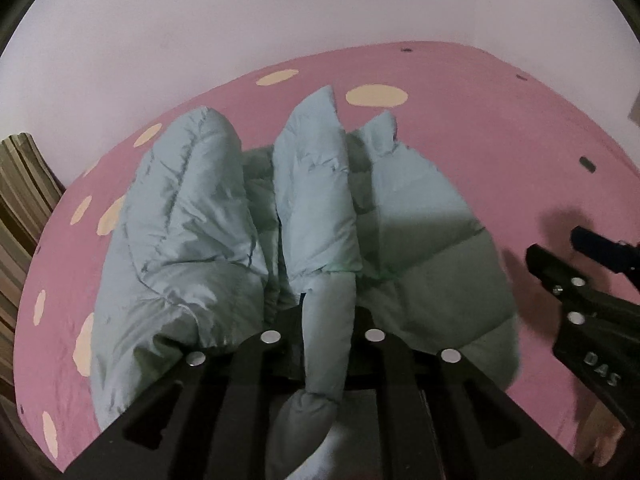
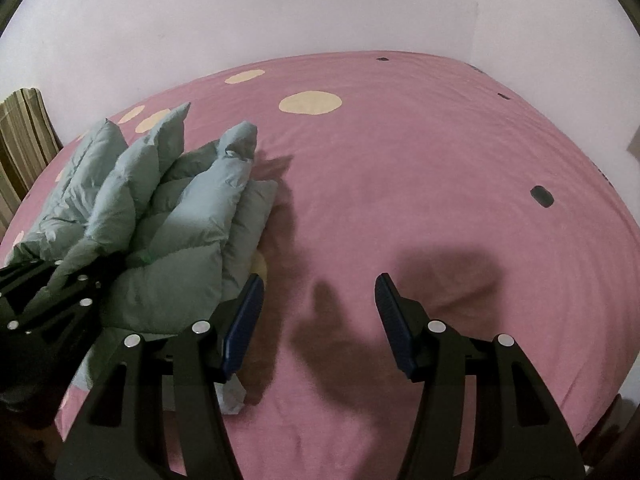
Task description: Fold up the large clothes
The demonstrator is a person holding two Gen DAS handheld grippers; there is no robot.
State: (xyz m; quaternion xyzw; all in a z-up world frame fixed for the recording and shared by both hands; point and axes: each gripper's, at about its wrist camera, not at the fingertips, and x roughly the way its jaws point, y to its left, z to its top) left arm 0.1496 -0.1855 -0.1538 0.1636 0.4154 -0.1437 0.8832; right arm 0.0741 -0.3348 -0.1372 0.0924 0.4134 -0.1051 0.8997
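One puffer jacket (image 1: 224, 216), two hand-held grippers (image 2: 318, 320), one bedsheet (image 2: 440, 200)

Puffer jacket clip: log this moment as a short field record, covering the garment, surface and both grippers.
garment: pale blue-green puffer jacket, bunched in puffy folds
surface: pink bedsheet with cream dots
left gripper: shut on a pinched strip of the jacket
right gripper: open, holding nothing, above bare sheet just right of the jacket
background: white wall; striped fabric at far left
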